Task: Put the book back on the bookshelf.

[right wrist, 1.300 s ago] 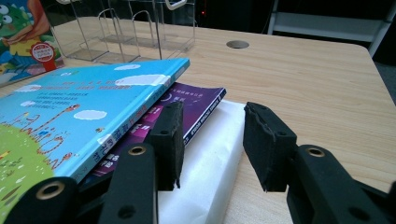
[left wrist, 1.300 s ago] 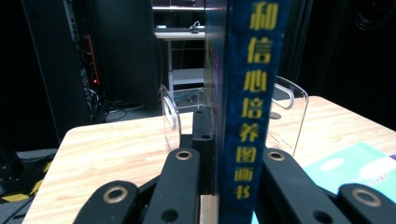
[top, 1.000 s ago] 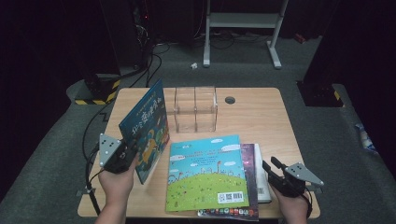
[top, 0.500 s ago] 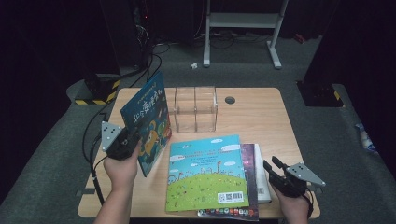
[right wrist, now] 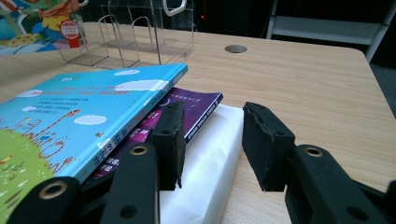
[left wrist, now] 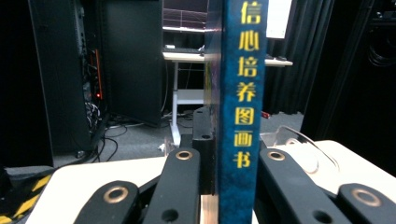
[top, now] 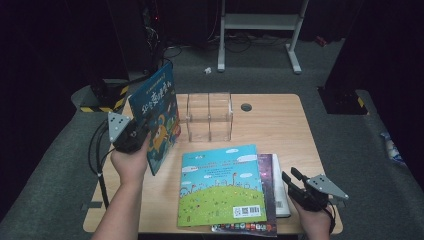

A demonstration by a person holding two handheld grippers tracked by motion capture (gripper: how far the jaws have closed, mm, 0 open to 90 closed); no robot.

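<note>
High view: the left tongs (top: 134,136) are clamped tight on the blue book (top: 156,115), held upright off the table (top: 280,125) near its left edge, just left of the clear rack (top: 210,116) at the far middle. The right tongs (top: 300,187) sit by the near right corner, next to the stack (top: 225,187) of books lying flat toward the near edge.

Left gripper view: the blue book (left wrist: 243,93) spine stands straight up between the jaws, both pressed on it low down. The rack (left wrist: 299,140) peeks in at the right.

Right gripper view: the right tongs (right wrist: 212,140) are about half open with nothing gripped. The left jaw sits over the white book (right wrist: 210,163) at the bottom of the stack (right wrist: 84,112); hard to say if it's touching, angle's not great.

My worry: the book is big and only pinched at one low spot, so it could swing or slip while it's steered toward the rack. If it comes in tilted it'll catch a divider and shove the light rack across the table instead of dropping into a slot. The right tongs are well apart from the rack, so nothing's bracing it.
</note>
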